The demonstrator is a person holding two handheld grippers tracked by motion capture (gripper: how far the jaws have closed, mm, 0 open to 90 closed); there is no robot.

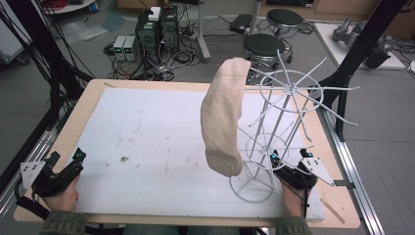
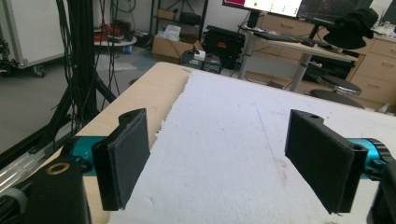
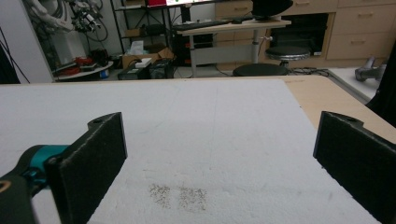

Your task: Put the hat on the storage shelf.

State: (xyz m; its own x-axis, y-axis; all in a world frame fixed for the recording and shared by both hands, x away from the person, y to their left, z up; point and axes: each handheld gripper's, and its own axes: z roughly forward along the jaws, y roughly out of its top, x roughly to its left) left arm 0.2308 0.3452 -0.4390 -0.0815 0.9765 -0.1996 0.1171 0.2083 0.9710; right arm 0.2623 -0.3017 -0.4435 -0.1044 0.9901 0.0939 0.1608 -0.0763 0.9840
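A long beige fabric piece (image 1: 222, 117), shaped like a sock, hangs from an arm of a white wire rack (image 1: 292, 90). The rack stands on the right part of the white foam mat (image 1: 147, 127). My right gripper (image 1: 291, 156) rests at the near right, just beside the rack's base ring (image 1: 250, 190), open and holding nothing. In the right gripper view its gripper (image 3: 219, 158) has only bare mat between the pads. At the near left corner my left gripper (image 1: 66, 159) also stands open. In the left gripper view that gripper (image 2: 224, 158) spans the mat's edge.
The mat lies on a wooden table (image 1: 93, 90) with an aluminium rail (image 1: 350, 166) along its right side. Black frame posts (image 1: 364, 36) rise at the right. Two stools (image 1: 264, 45), computer boxes (image 1: 156, 29) and cables sit on the floor beyond the far edge. Dark smudges (image 1: 123, 158) mark the mat.
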